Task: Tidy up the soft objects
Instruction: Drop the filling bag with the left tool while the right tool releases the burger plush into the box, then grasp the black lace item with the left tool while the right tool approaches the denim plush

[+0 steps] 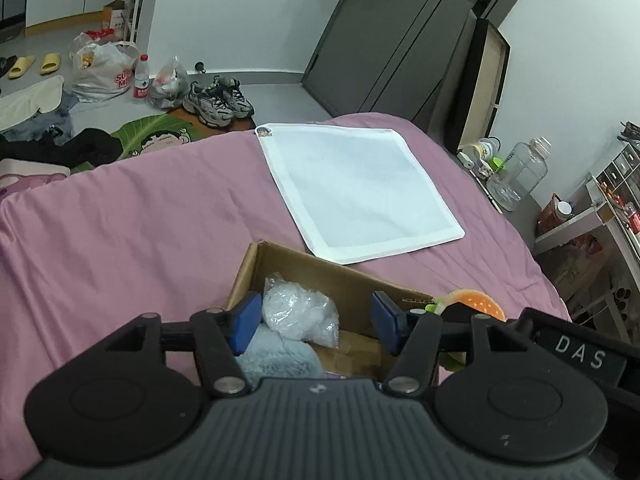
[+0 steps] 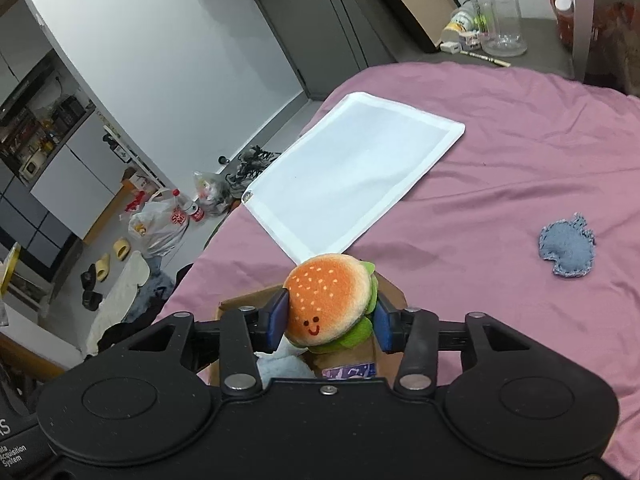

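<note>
A cardboard box (image 1: 320,266) sits on the pink bedsheet (image 1: 120,232). Inside it lie a clear plastic bag of white stuff (image 1: 298,312) and a fluffy pale blue item (image 1: 276,358). My left gripper (image 1: 316,322) hangs open just above the box with nothing between its fingers. My right gripper (image 2: 330,320) is shut on a plush hamburger toy (image 2: 330,298) with a smiling face, held over the box's edge (image 2: 240,300); the same hamburger toy (image 1: 474,302) peeks in at the right of the left wrist view. A blue denim soft piece (image 2: 566,246) lies on the sheet to the right.
A flat white cloth (image 1: 356,192) is spread on the bed beyond the box. Past the bed's far edge the floor holds sneakers (image 1: 218,100), plastic bags (image 1: 102,66) and clothes. A side table with a clear jug (image 2: 498,12) stands at the right.
</note>
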Motion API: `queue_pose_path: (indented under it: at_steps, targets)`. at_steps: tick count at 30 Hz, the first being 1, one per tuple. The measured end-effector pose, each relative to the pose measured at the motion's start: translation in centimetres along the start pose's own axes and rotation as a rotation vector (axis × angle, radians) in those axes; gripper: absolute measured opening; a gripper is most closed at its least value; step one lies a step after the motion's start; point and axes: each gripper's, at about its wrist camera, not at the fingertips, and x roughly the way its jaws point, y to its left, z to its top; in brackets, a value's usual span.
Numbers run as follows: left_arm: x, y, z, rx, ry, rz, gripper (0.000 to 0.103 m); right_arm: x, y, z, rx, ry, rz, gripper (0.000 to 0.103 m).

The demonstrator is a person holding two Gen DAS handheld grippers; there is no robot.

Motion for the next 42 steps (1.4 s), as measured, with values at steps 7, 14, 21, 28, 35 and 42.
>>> queue_pose_path:
  at_steps: [7, 14, 21, 28, 35, 42]
  targets:
    - [-0.1, -0.6, -0.2, 0.019, -0.005, 0.018, 0.059, -0.7, -2.1, 0.1, 0.050, 0.010, 0.032, 0.045]
    - [-0.3, -1.1, -0.2, 0.031, -0.015, 0.057, 0.059, -1.2, -2.4, 0.9, 0.054, 0.013, 0.065, 0.045]
    - [-0.6, -3.4, -1.1, 0.109, -0.009, 0.047, 0.063, -3.0, -6.1, 1.3, 0.043, 0.013, 0.010, 0.045]
    - [-0.6, -6.3, -2.5, 0.190, 0.004, 0.040, 0.065, -4.3, -9.7, 2.0, 0.009, 0.021, -0.031, 0.046]
    - [-1.3, -9.6, -3.7, 0.248, -0.013, 0.037, 0.065, -4.5, -13.6, 2.6, -0.004, 0.006, -0.045, 0.052]
    - [-2.0, -13.0, -5.3, 0.287, -0.034, 0.043, 0.065, -3.2, -17.6, 2.6, 0.074, 0.004, 0.002, 0.052]
